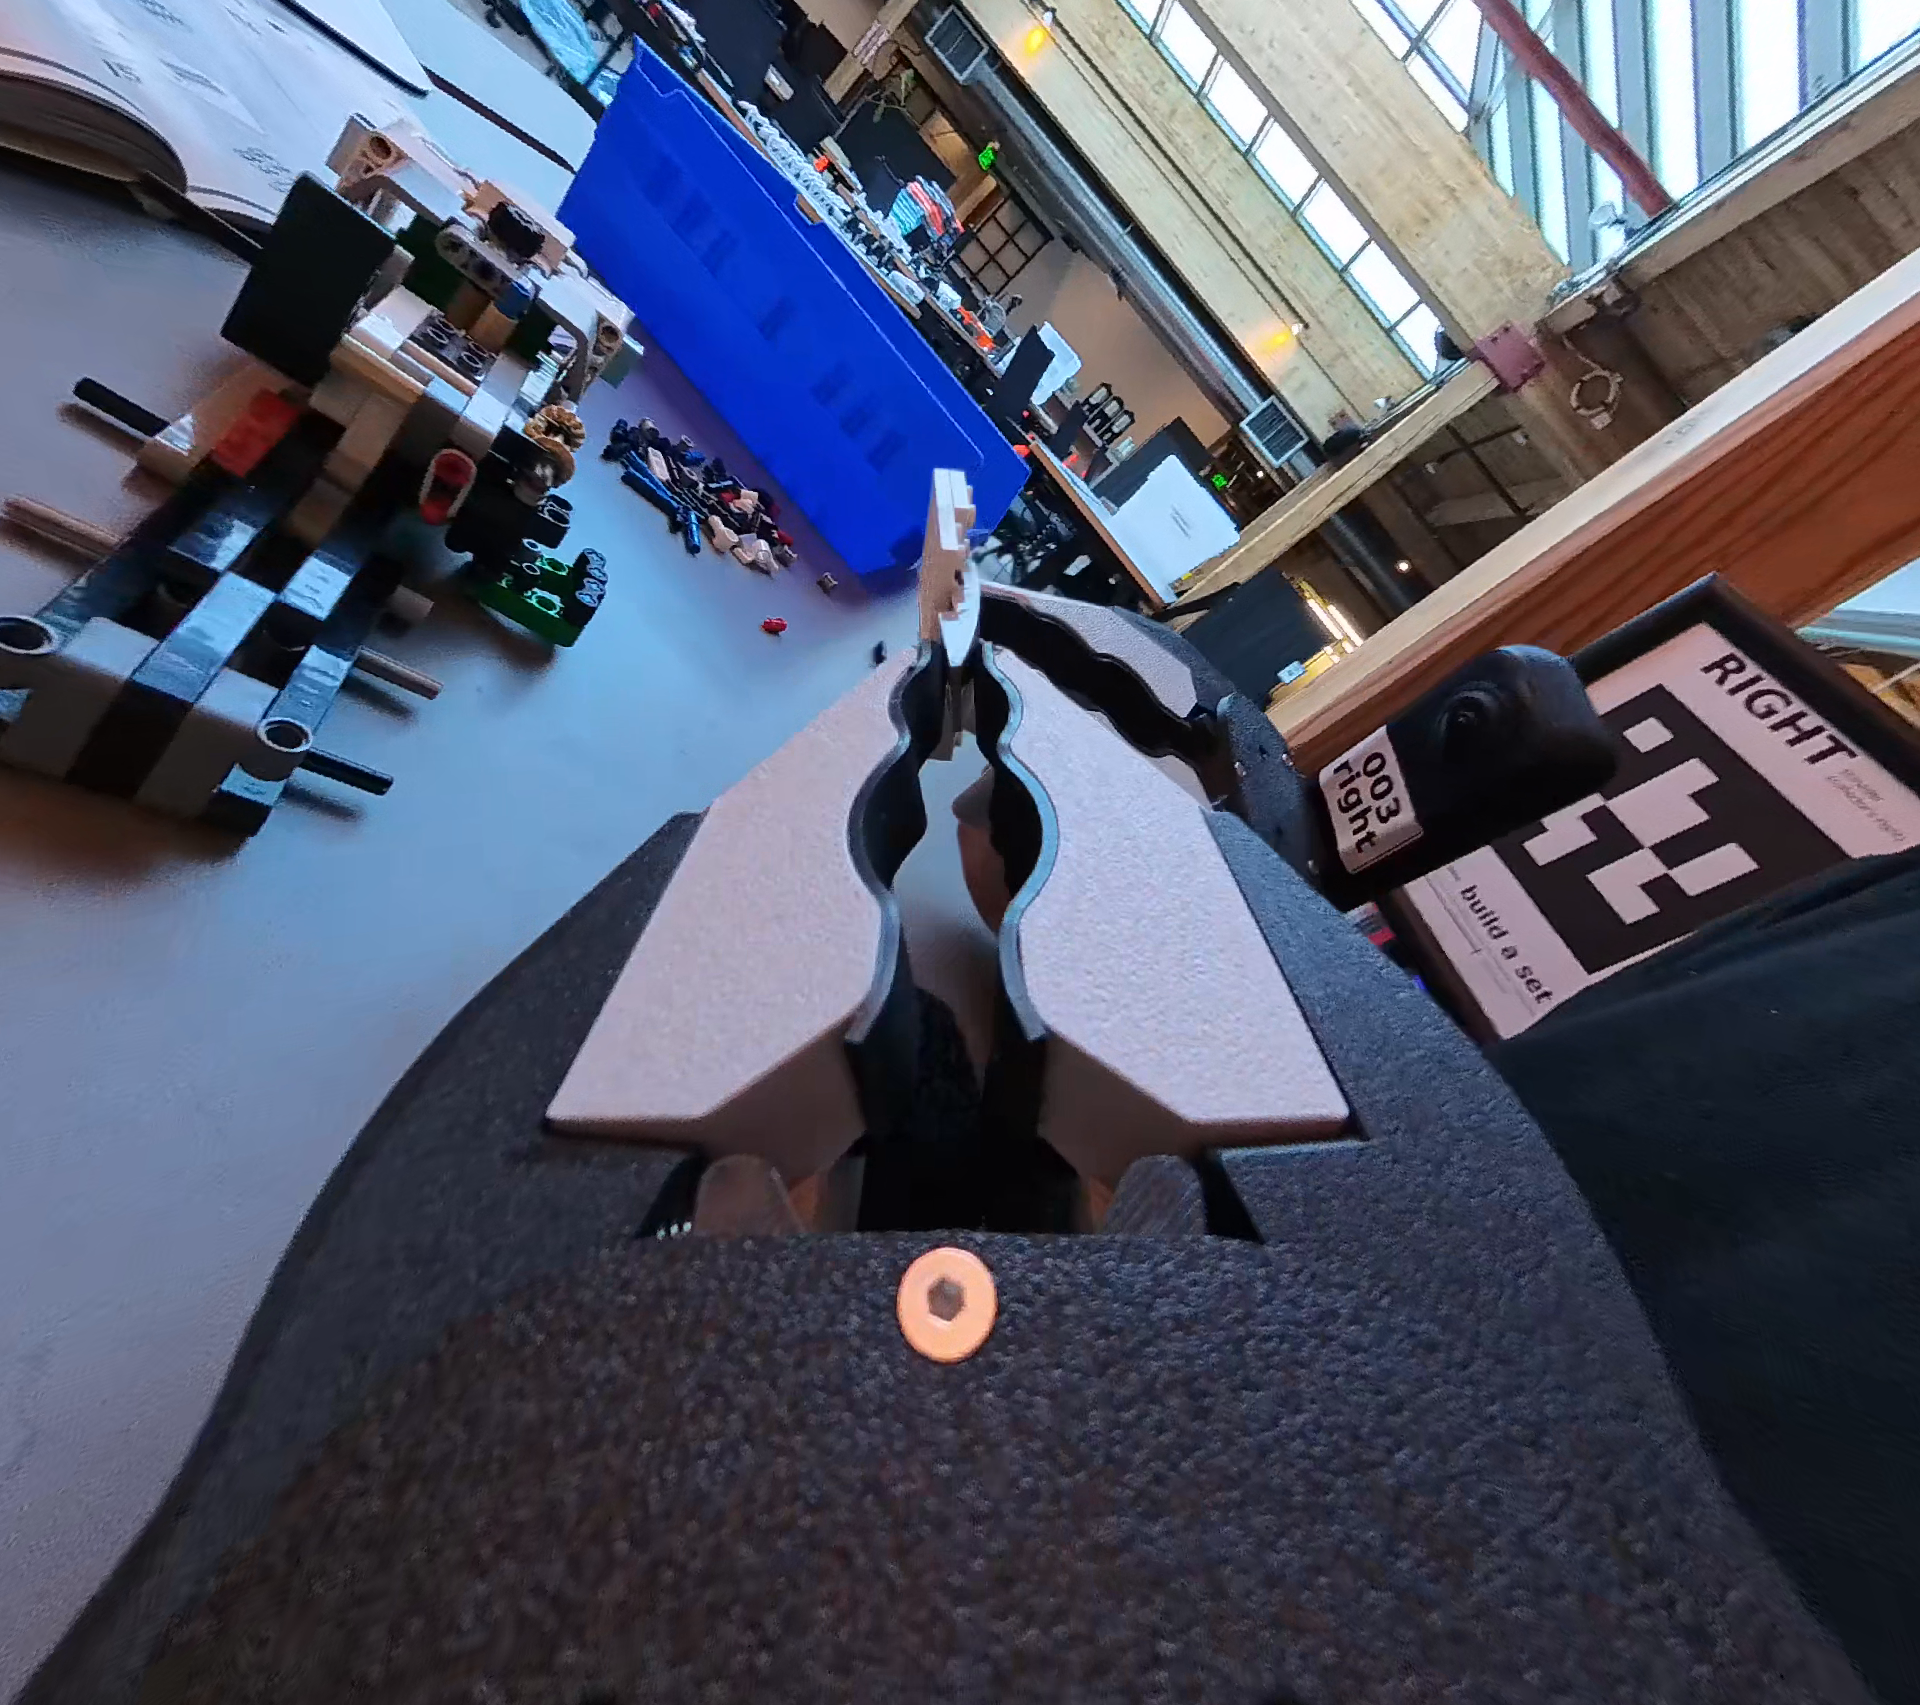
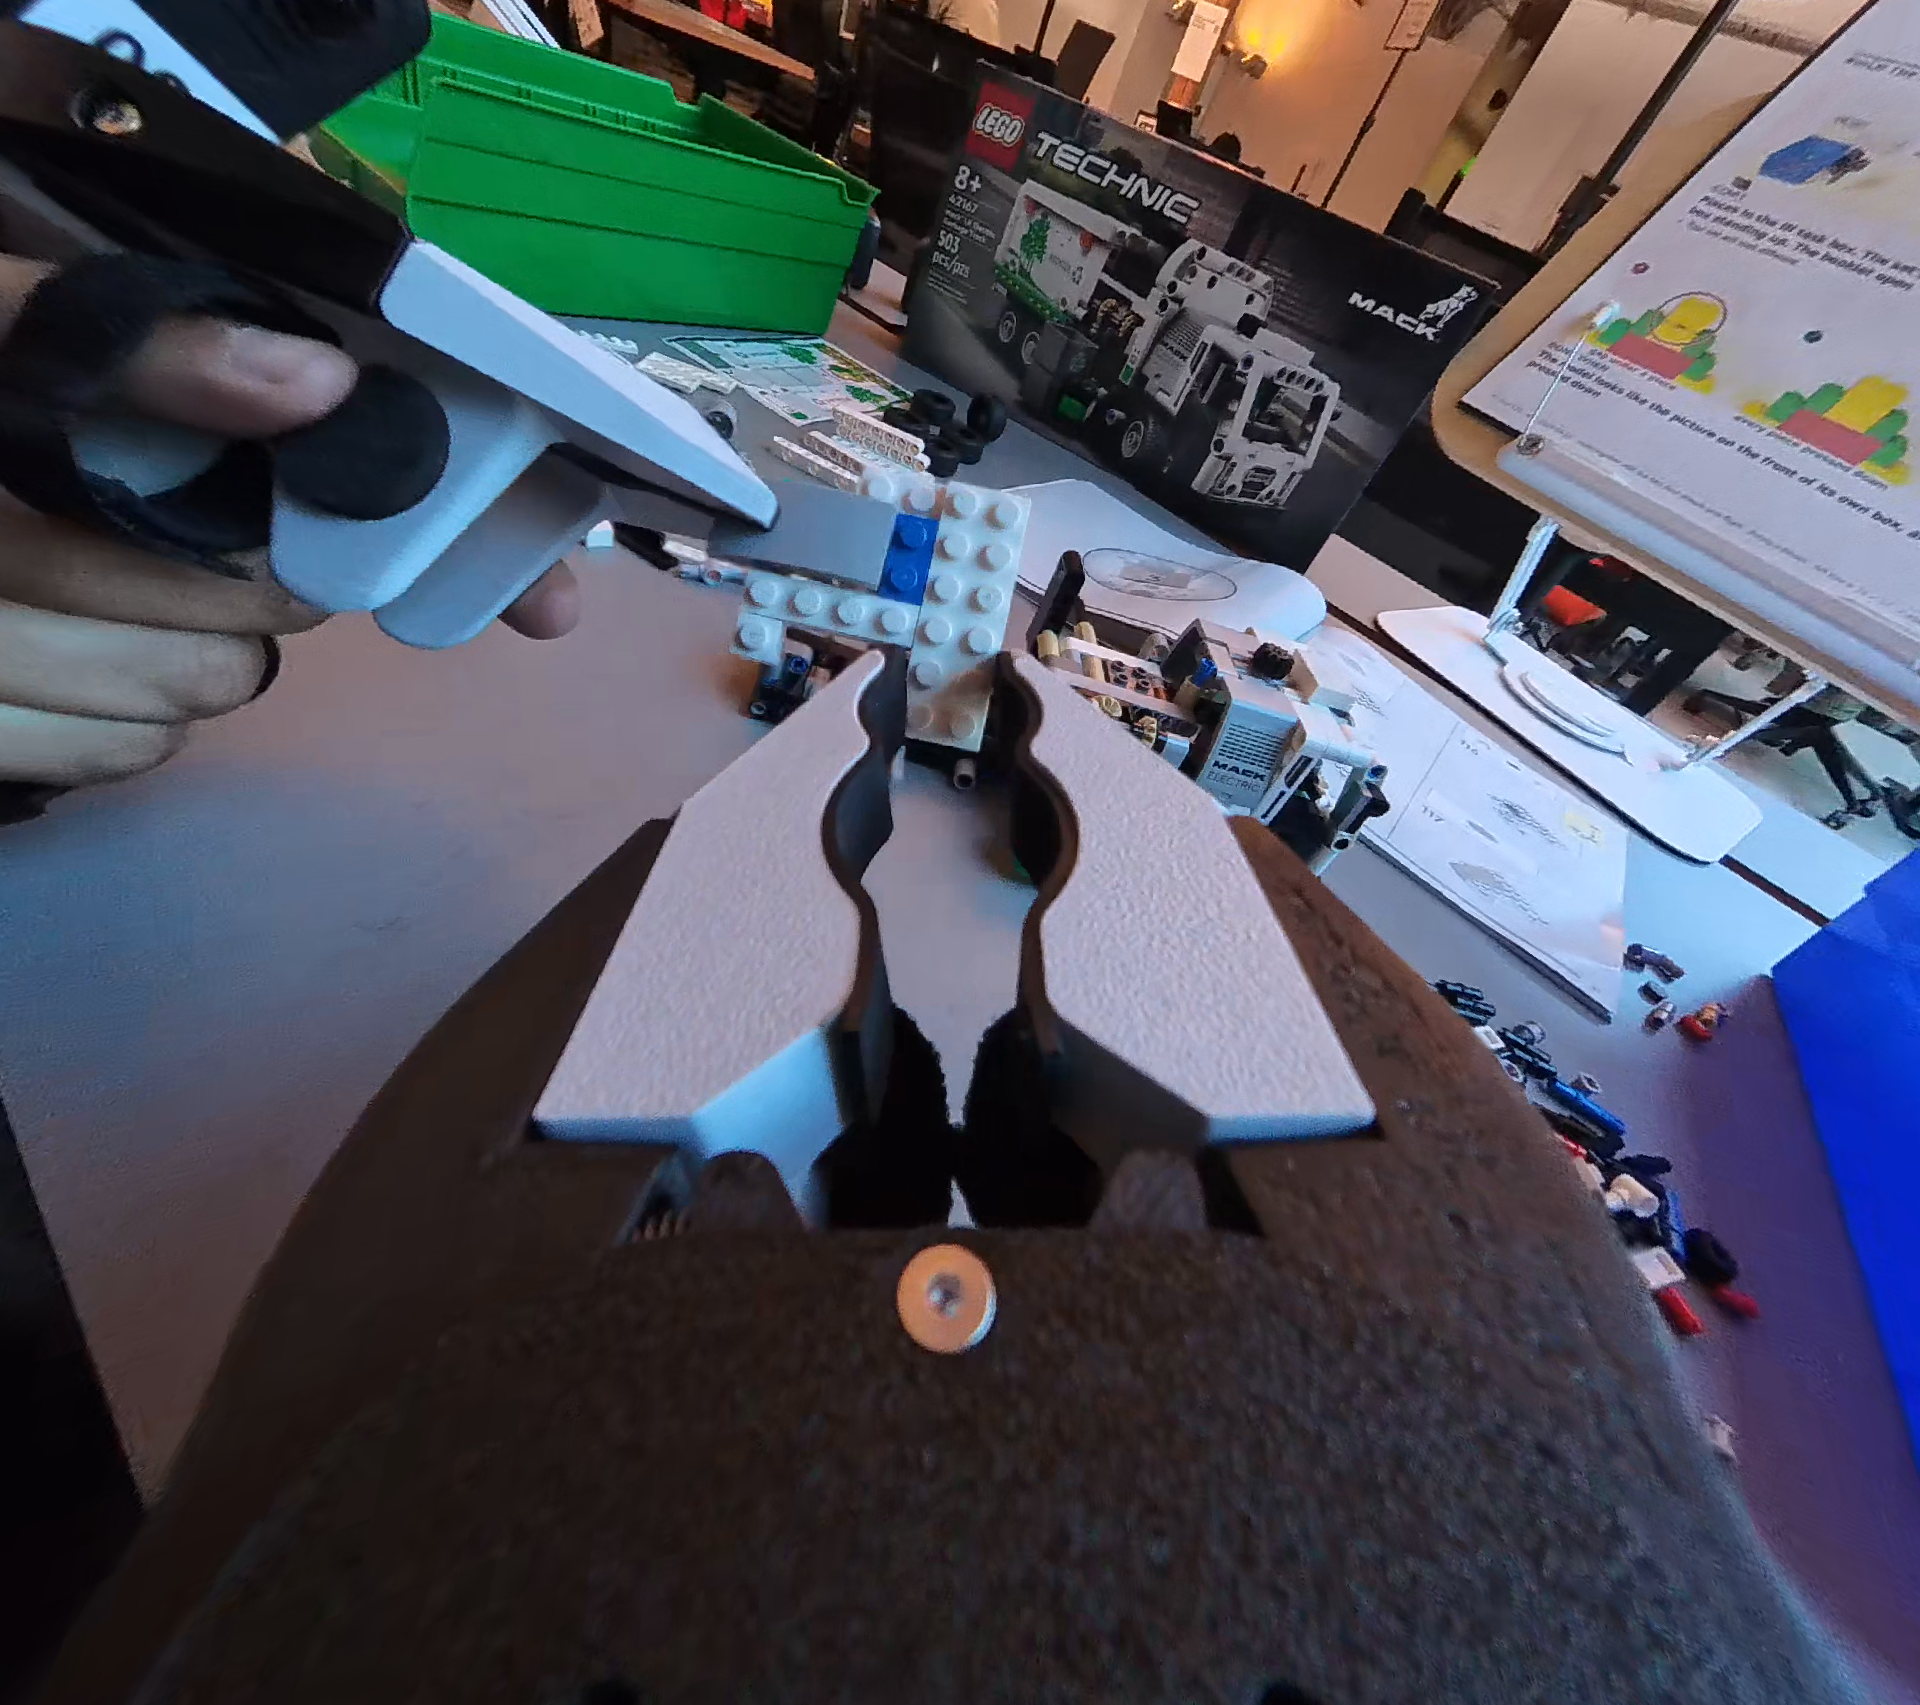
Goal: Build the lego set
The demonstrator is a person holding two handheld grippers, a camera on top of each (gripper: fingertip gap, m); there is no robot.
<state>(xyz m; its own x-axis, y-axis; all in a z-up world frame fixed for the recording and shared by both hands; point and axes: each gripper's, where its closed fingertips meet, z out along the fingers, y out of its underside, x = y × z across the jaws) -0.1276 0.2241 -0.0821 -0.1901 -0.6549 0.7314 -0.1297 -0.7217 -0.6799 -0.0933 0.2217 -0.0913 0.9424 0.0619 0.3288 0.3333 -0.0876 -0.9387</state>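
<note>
Both grippers are clamped on the same flat white studded plate assembly, held up off the grey tabletop: right gripper pinches its lower edge, left gripper its grey end. I'd keep both squeezes square while pressing so the plates don't twist apart.

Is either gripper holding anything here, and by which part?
Both grip one white plate assembly. The right gripper pinches its lower edge; the left gripper clamps its left side, by the grey tile.
</note>
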